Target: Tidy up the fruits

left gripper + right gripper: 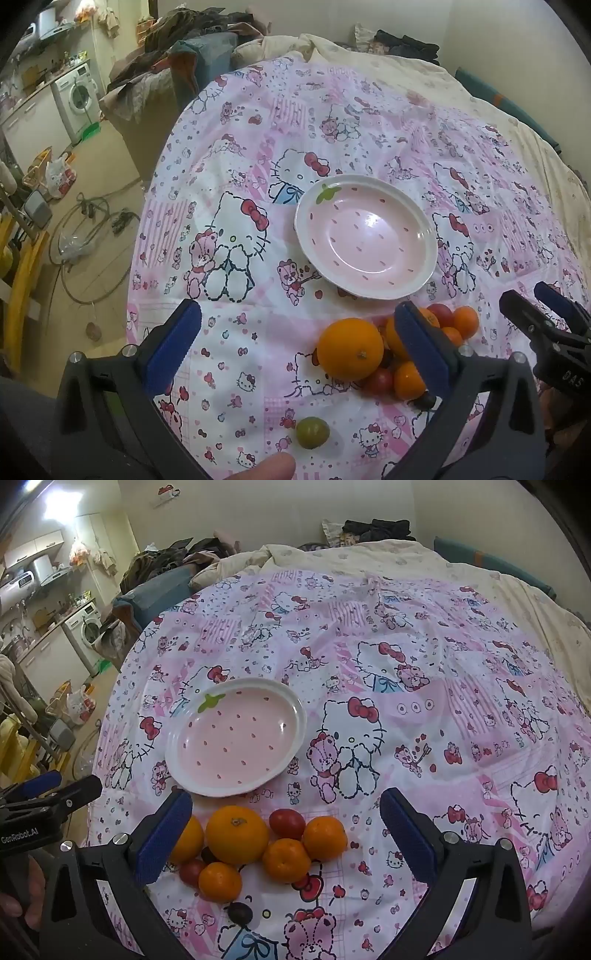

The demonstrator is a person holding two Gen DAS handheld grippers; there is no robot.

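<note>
Left wrist view: left hand-held gripper [301, 345] spread wide, holding nothing, hovering over the bed with its pink cartoon-cat sheet [236, 206]. Empty pink strawberry-pattern plate [364, 242] sits ahead on the sheet. Fruit pile lies between plate and camera, just right of centre: big orange [349, 349] in front, small orange [408, 380] and a red tomato [378, 380] touching it, more small fruit partly hidden behind the right finger. One green tomato [312, 432] sits apart, nearest the camera. Right hand-held gripper [535, 299] shows at the right edge, fingers apart, empty; white lettering on its body reads roughly "DAS", partly cut off. Right wrist view: right hand-held gripper [286, 834] spread, nothing pinched, the pile lying between its fingers on the sheet: big orange [236, 834], small oranges [286, 860] [325, 838] [220, 882], red tomatoes [287, 823] [191, 872], a dark small fruit [240, 914] nearer the camera, another orange half behind the left finger. Plate [236, 738] just beyond the pile, still empty. Left hand-held gripper [55, 786] at left edge, body text reads "GenRobot.AI". Judgement: task at its start, nothing plated. Do it well by taking one fruit at a time, outer ones first so the pile does not roll; close gently on tomatoes, they look soft; centre fingers on the widest part of the big orange; lower into the plate middle, since the soft bed may let the plate tip.
</note>
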